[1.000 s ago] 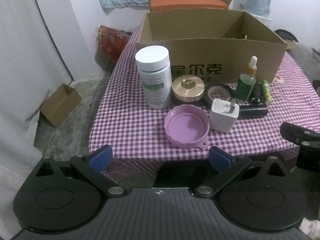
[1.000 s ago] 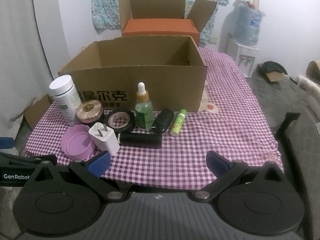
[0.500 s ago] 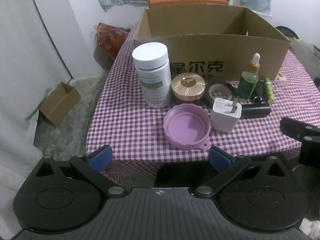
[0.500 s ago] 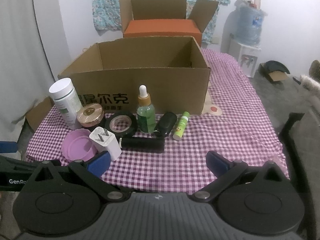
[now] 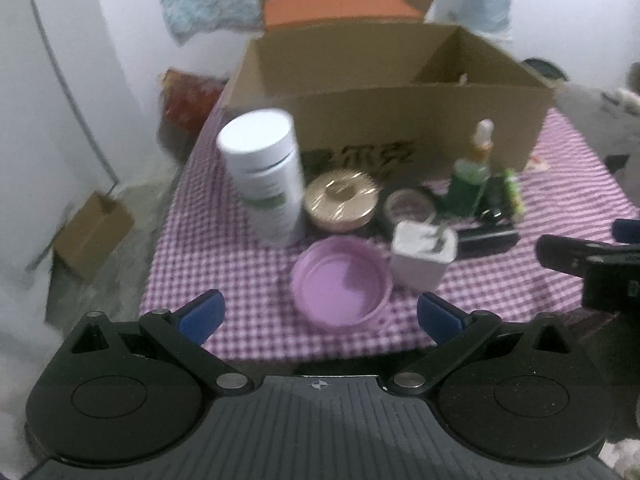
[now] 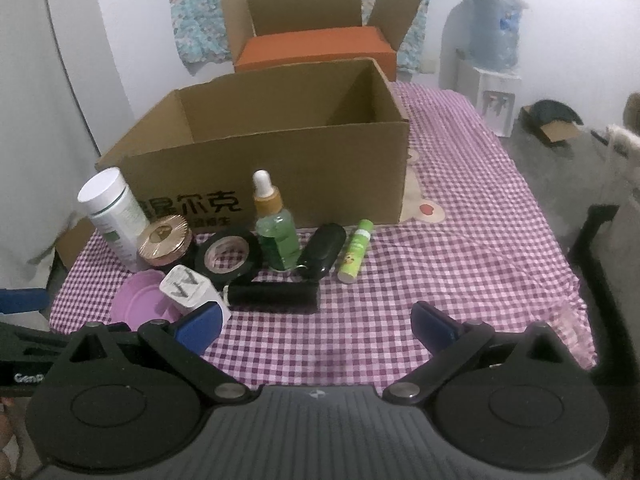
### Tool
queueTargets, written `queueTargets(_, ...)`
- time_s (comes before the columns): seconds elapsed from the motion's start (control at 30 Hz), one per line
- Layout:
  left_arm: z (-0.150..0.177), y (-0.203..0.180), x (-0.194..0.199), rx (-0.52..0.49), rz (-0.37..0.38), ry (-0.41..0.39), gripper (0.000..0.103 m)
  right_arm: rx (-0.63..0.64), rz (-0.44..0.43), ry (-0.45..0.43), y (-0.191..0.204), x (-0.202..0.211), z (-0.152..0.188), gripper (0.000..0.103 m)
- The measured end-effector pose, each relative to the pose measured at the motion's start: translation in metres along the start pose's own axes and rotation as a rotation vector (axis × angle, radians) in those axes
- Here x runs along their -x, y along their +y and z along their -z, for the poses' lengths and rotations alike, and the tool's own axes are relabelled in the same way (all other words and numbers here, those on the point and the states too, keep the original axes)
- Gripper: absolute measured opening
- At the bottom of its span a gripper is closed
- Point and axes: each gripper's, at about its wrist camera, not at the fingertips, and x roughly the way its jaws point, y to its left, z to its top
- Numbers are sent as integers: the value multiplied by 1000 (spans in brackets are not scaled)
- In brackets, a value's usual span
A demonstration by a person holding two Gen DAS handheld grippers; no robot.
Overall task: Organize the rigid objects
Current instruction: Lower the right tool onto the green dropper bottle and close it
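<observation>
Right wrist view looks across a table (image 6: 460,248) covered in a purple-and-white checked cloth. The right gripper (image 6: 316,326) hangs above the near edge with its blue-tipped fingers spread wide and nothing between them. An open cardboard box (image 6: 280,168) with dark printed characters on its front wall stands on the cloth. A second open box holding an orange block (image 6: 316,50) sits behind it.

A cluster of small items lies in front of the cardboard box. A white pill bottle (image 6: 114,216) stands upright at the far left, with a gold-lidded jar (image 6: 164,240) just beside it. A roll of black tape (image 6: 228,258) leans next to the jar. A green dropper bottle (image 6: 274,224) stands upright near the middle. A black key fob (image 6: 324,250) and a green lip balm tube (image 6: 356,250) lie to its right. Nearer the camera, a pink plastic lid (image 6: 140,304) lies open side up, touching a white plug adapter (image 6: 192,292). A black cylinder (image 6: 274,298) lies on its side beside the adapter.

Left wrist view is blurred. The left gripper (image 5: 320,316) is also spread wide and empty, poised near the table edge facing the pink lid.

A water dispenser (image 6: 492,60) stands on the floor at the back right.
</observation>
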Motion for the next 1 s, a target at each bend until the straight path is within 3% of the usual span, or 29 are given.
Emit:
queueTargets(0.2,-3,-6,-1,-42,109,-67,101,-86,-51,9,-25,-8,-1,88)
queueTargets(0.33,-5,-8,-4,-51,185,-101,92,-119,-114,21,-31,-14,-2,76)
queueTargets(0.43,-7,-13,-7,-88,188,-100,76,-125,-184,31,-29,-19,-4,72)
queueTargets(0.53,-8,-17,-12,-110,193,-88,73,-117,-238,39,-23,-24,-7,68)
queueTargets(0.7,-11,-21,-8,-137,233,-100,70,-115,-249,15,-25,-24,-12,66)
queueTargets(1.0,-28,-38,-1,-215,236,-179,67,-75,-274,-101,-25,-16,-39,62)
